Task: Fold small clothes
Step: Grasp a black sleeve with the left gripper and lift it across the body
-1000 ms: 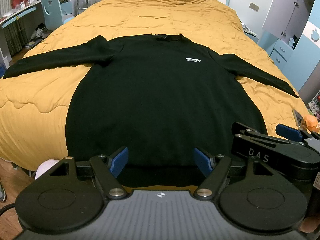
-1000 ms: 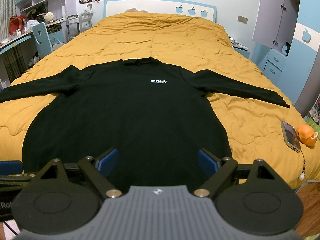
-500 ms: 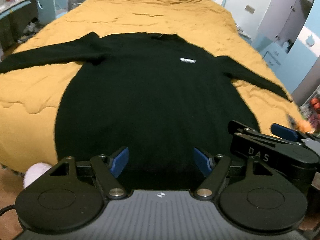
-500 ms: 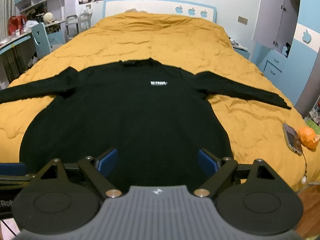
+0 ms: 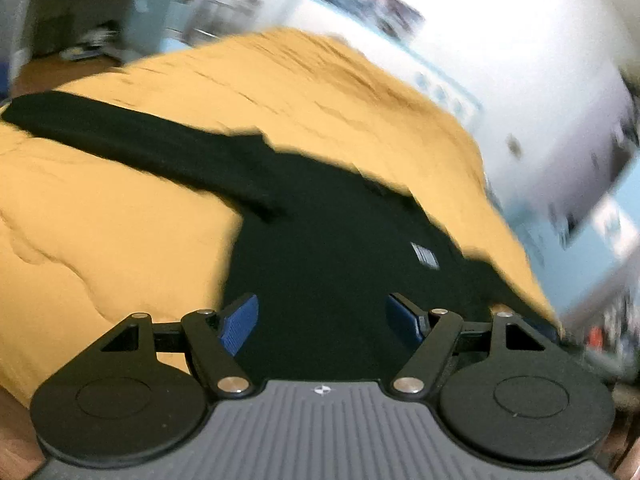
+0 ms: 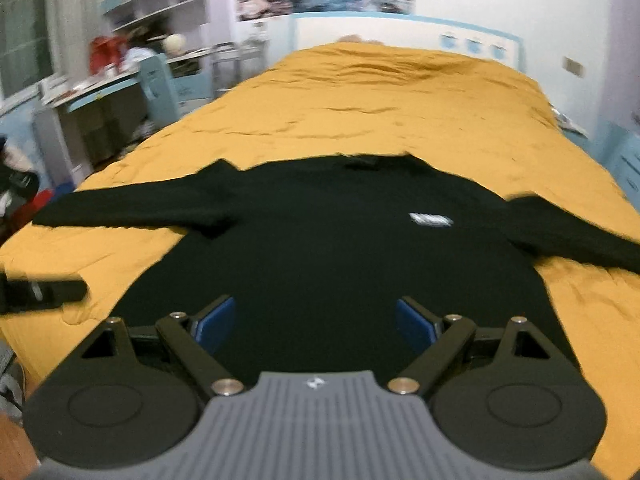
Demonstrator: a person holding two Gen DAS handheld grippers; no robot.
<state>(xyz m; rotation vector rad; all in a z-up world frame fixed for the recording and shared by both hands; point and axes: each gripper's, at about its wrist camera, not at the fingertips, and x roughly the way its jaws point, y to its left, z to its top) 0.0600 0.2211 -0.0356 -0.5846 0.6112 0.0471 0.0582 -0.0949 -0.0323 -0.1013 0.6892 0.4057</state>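
Note:
A black long-sleeved sweater [image 6: 340,248] lies flat, front up, on an orange quilt [image 6: 400,104], sleeves spread to both sides, a small white logo [image 6: 431,220] on the chest. My right gripper [image 6: 316,324] is open and empty above the hem. My left gripper [image 5: 322,320] is open and empty over the sweater's left side [image 5: 328,248], near the left sleeve [image 5: 132,140]. Part of the left gripper [image 6: 40,294] shows at the left edge of the right wrist view. Both views are blurred by motion.
The orange quilt [image 5: 100,240] covers a large bed. A desk with a blue chair [image 6: 160,84] and shelves stands left of the bed. A blue-trimmed headboard [image 6: 400,28] is at the back. Blue drawers [image 6: 624,160] stand to the right.
The left gripper has swung left and tilted, now facing the left sleeve and shoulder. The right gripper has shifted left too; the phone and orange toy have left its view.

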